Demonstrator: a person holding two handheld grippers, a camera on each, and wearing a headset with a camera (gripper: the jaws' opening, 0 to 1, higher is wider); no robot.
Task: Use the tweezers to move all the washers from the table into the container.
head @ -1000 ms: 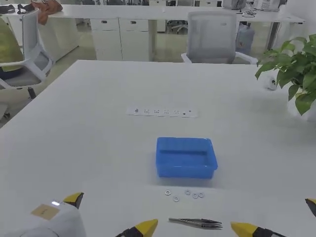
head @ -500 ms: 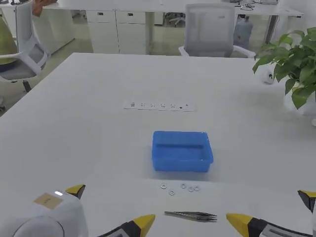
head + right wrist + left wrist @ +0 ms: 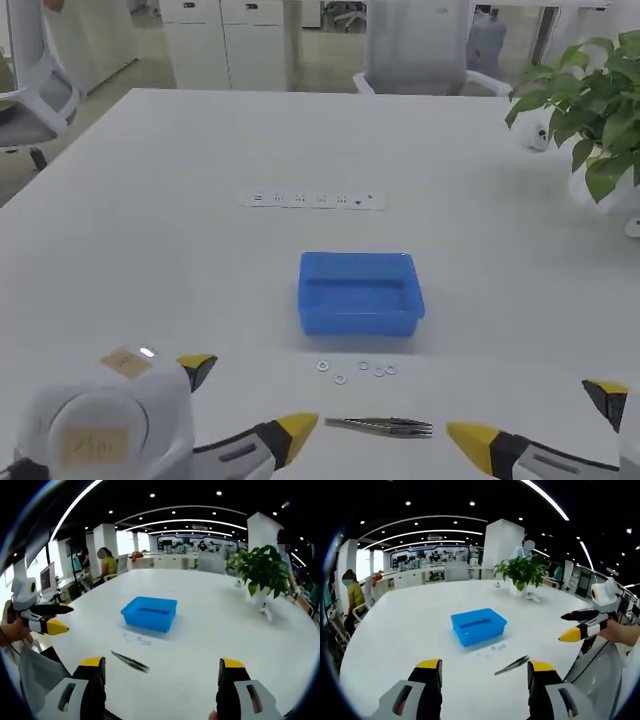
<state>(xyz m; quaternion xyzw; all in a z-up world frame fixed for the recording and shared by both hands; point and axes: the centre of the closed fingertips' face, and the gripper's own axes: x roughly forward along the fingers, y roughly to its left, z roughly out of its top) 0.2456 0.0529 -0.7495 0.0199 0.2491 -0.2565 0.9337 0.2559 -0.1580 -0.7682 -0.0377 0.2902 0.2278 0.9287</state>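
A blue open container (image 3: 360, 292) stands mid-table. Several small washers (image 3: 355, 370) lie in a loose row just in front of it. Metal tweezers (image 3: 380, 427) rest flat on the table nearer to me, between the two grippers. My left gripper (image 3: 248, 398) is open at the lower left, and its yellow tips hold nothing. My right gripper (image 3: 537, 416) is open at the lower right and is also empty. The left gripper view has the container (image 3: 478, 626), washers (image 3: 490, 654) and tweezers (image 3: 512, 665) ahead of its jaws. From the right gripper view, the tweezers (image 3: 130, 662) lie before the container (image 3: 149, 613).
A white power strip (image 3: 312, 200) lies flat beyond the container. A potted plant (image 3: 590, 110) stands at the table's right edge, with a small white object (image 3: 536, 137) beside it. Office chairs (image 3: 415, 45) sit behind the far edge. People sit at distant desks.
The head view has tilted down, so the table things sit higher in the picture. Both grippers show a little more at the bottom. Tweezers, washers and container have not moved.
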